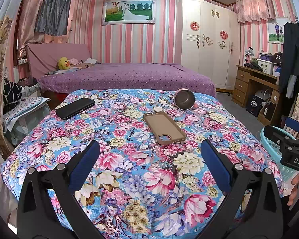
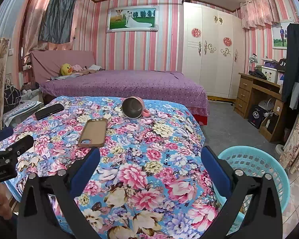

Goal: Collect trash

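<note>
A table under a floral cloth (image 1: 129, 179) carries a brown phone case (image 1: 164, 128) lying open side up, a pink mug (image 1: 185, 99) tipped on its side, and a black phone (image 1: 74, 108) at the far left. The same case (image 2: 93, 132), mug (image 2: 132, 107) and phone (image 2: 48, 111) show in the right wrist view. My left gripper (image 1: 149, 149) is open and empty above the cloth, short of the case. My right gripper (image 2: 150, 155) is open and empty over the table's right part. A turquoise basket (image 2: 269, 171) stands on the floor at the table's right.
A purple bed (image 1: 125, 75) lies behind the table. A white wardrobe (image 1: 207, 45) and a wooden desk (image 1: 255, 85) stand at the right. A padded stool (image 1: 24, 107) with clutter is at the left. Grey floor (image 2: 229, 123) lies between table and desk.
</note>
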